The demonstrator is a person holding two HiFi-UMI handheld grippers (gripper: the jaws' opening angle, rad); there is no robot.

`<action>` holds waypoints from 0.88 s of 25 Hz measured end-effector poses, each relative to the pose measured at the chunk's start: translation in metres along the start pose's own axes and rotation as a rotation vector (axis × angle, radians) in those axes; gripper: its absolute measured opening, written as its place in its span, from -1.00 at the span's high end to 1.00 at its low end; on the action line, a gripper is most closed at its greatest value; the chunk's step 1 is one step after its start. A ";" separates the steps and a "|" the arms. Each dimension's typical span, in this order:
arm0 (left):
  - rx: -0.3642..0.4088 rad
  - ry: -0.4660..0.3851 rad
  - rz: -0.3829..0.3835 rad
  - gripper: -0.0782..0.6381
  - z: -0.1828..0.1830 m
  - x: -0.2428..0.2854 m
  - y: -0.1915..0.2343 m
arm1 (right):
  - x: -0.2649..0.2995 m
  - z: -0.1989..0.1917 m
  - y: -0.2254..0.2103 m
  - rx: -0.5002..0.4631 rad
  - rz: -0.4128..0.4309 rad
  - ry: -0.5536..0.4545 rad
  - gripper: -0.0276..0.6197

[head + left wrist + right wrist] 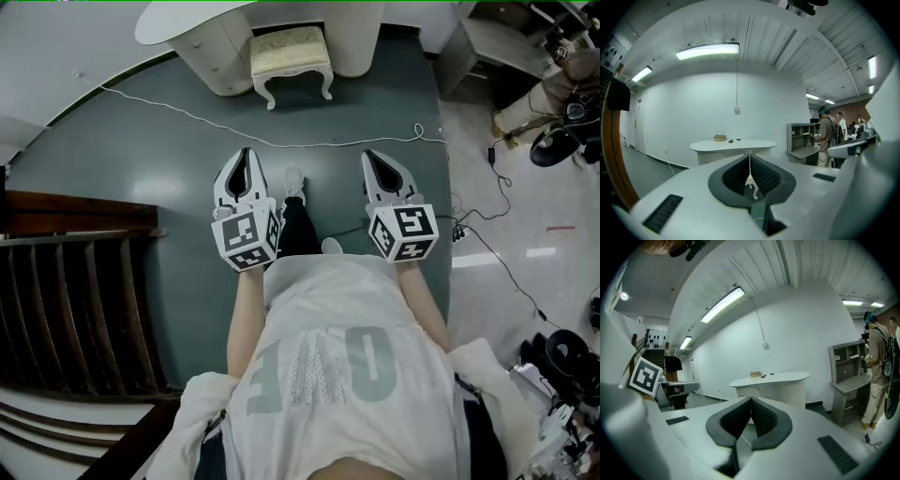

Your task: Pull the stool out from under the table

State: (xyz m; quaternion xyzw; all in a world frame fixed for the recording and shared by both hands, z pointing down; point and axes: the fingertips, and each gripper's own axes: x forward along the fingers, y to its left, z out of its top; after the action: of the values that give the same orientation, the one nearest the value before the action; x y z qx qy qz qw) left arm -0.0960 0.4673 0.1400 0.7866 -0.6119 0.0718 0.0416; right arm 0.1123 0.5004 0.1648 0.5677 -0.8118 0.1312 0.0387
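Note:
A cream cushioned stool with white curved legs stands on the grey floor, its back part tucked under the white rounded table. My left gripper and right gripper are held side by side in front of me. Both point at the stool from well short of it, and both are shut with nothing in them. In the left gripper view the table lies straight ahead, and a white stool leg shows beyond the closed left gripper. In the right gripper view the table sits behind the shut right gripper.
A white cable runs across the floor between me and the stool. A dark wooden stair railing is at my left. A grey shelf desk and cables and gear stand at the right. Two people stand by the desk.

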 end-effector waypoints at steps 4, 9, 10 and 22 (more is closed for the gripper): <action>-0.017 -0.026 -0.012 0.69 0.002 0.027 0.008 | 0.018 0.008 -0.014 -0.001 -0.033 -0.036 0.82; -0.069 -0.028 -0.009 0.69 0.001 0.071 0.027 | 0.051 0.022 -0.035 -0.015 -0.074 -0.052 0.82; -0.071 -0.029 -0.006 0.69 0.003 0.080 0.032 | 0.060 0.024 -0.039 -0.014 -0.081 -0.053 0.82; -0.064 -0.023 -0.048 0.69 0.045 0.230 0.104 | 0.213 0.092 -0.040 -0.023 -0.082 -0.045 0.82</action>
State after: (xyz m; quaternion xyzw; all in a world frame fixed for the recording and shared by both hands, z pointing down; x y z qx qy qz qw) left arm -0.1382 0.2150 0.1304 0.8000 -0.5953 0.0421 0.0613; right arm 0.0822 0.2694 0.1281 0.6030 -0.7898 0.1074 0.0325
